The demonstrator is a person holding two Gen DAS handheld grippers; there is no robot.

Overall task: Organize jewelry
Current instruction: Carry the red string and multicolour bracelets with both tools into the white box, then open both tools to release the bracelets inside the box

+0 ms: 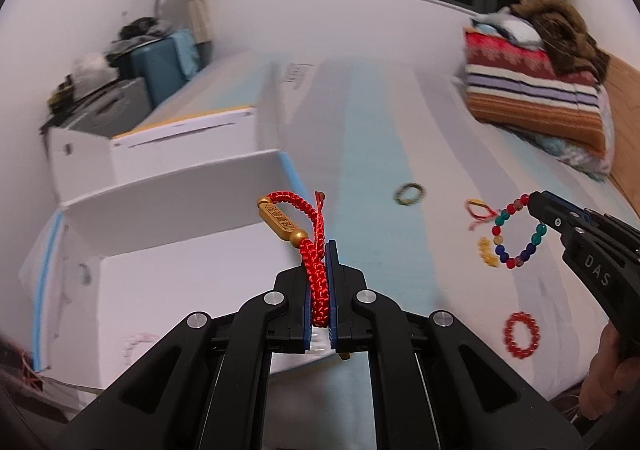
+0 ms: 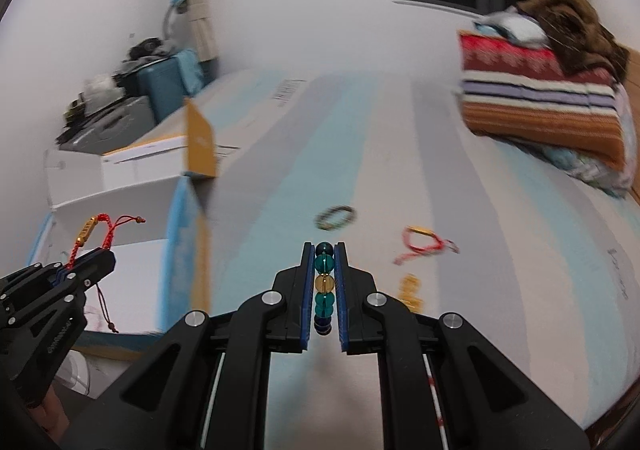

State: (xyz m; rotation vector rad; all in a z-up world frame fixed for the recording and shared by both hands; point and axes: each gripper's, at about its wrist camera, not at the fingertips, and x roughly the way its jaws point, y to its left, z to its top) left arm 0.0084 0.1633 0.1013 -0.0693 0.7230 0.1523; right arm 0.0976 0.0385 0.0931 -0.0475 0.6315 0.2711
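Note:
My left gripper (image 1: 321, 250) is shut on a red braided cord bracelet (image 1: 316, 266) with a gold bar charm (image 1: 278, 221), held above the open white box (image 1: 172, 209). It also shows in the right wrist view (image 2: 96, 254), with the red bracelet (image 2: 94, 232) in it. My right gripper (image 2: 323, 250) is shut on a multicoloured bead bracelet (image 2: 324, 282), lifted above the bed. In the left wrist view the right gripper (image 1: 534, 201) holds that bead bracelet (image 1: 516, 238) hanging down.
On the striped bed sheet (image 1: 380, 129) lie a dark bead bracelet (image 1: 408, 195), a red-and-gold cord bracelet (image 1: 478, 209), a yellow bead piece (image 1: 488, 252) and a red bead bracelet (image 1: 520, 334). Folded blankets (image 1: 536, 89) sit at the far right. A suitcase and clutter (image 1: 160, 61) stand far left.

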